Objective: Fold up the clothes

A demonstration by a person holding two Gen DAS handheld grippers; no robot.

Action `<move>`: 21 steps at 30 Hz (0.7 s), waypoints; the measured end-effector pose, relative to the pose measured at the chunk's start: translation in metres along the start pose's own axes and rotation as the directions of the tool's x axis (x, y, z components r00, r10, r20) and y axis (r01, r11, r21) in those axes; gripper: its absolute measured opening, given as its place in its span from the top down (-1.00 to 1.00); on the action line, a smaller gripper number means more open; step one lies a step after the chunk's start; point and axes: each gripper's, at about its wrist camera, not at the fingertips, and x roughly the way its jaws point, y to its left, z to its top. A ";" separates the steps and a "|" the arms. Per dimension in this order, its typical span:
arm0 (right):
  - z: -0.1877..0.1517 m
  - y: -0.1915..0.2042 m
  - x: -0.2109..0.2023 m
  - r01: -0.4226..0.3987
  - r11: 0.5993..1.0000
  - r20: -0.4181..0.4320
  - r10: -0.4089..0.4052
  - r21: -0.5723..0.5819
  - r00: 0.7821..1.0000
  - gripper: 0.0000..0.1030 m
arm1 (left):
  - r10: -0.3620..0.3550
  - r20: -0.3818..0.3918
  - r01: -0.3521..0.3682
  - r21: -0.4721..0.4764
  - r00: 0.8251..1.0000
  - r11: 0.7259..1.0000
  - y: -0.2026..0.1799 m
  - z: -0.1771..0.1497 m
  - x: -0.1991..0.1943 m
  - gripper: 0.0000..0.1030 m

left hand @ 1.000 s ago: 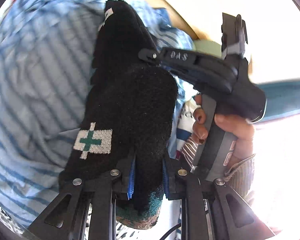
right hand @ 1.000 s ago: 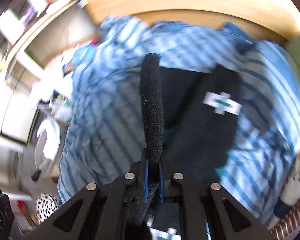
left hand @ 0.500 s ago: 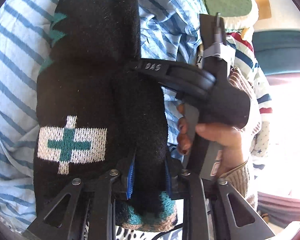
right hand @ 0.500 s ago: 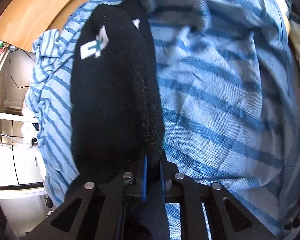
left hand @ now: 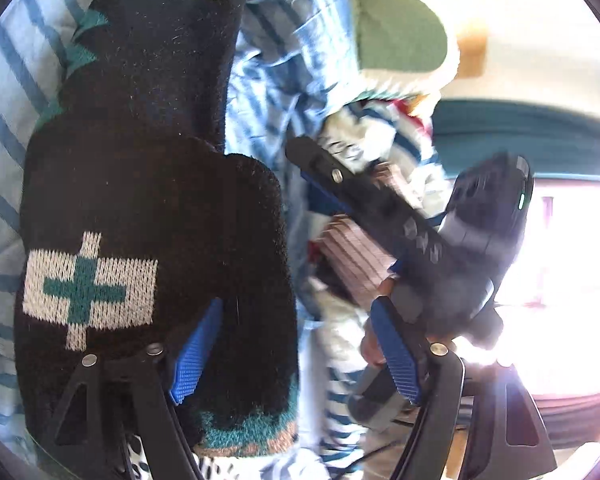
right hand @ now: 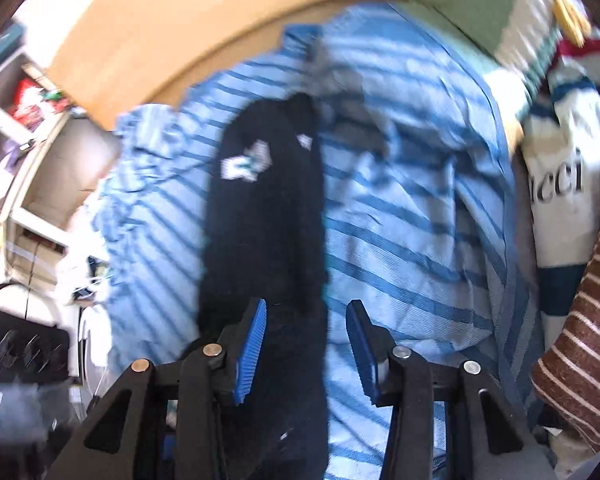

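- The left gripper (left hand: 296,344), clamped on the black sock (left hand: 152,216) half a second ago, now stands with its pads spread wide.
- The right gripper (right hand: 306,348) lets go too (its blue pads (right hand: 252,344) parted), and sits off to the side in the left view.

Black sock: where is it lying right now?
The black sock fills the left of the left wrist view, lying on the blue striped shirt; in the right wrist view it lies centre-left.

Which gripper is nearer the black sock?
Left. The left gripper is open with the black sock between its fingers; the right gripper is open and off to the sock's right.
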 end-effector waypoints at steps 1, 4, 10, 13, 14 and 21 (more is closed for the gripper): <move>-0.002 0.004 -0.002 -0.009 1.000 0.002 0.009 -0.012 1.000 0.13 | -0.050 0.020 0.051 -0.028 0.999 0.998 0.005 0.000 -0.010 -0.48; -0.007 0.017 -0.009 -0.036 0.998 0.007 0.037 -0.047 0.999 0.15 | -0.165 0.103 0.172 -0.065 0.981 0.983 0.015 -0.006 -0.051 -0.48; -0.017 0.044 -0.023 -0.090 0.989 0.015 0.093 -0.118 0.996 0.21 | -0.051 0.317 0.057 -0.011 0.947 0.998 0.010 -0.005 -0.118 -0.37; -0.029 0.052 -0.019 -0.050 0.985 -0.004 0.050 -0.164 0.999 0.21 | 0.035 0.329 -0.037 0.001 0.944 0.999 0.017 -0.006 -0.130 0.21; -0.034 0.053 -0.017 -0.032 0.984 -0.011 0.031 -0.175 0.999 0.21 | 0.062 0.323 -0.067 0.002 0.944 0.998 0.022 -0.007 -0.133 0.43; -0.081 0.014 0.018 0.000 0.997 -0.092 -0.008 -0.078 0.996 0.26 | 0.318 0.107 -0.327 0.082 0.942 0.942 0.044 -0.029 -0.043 0.54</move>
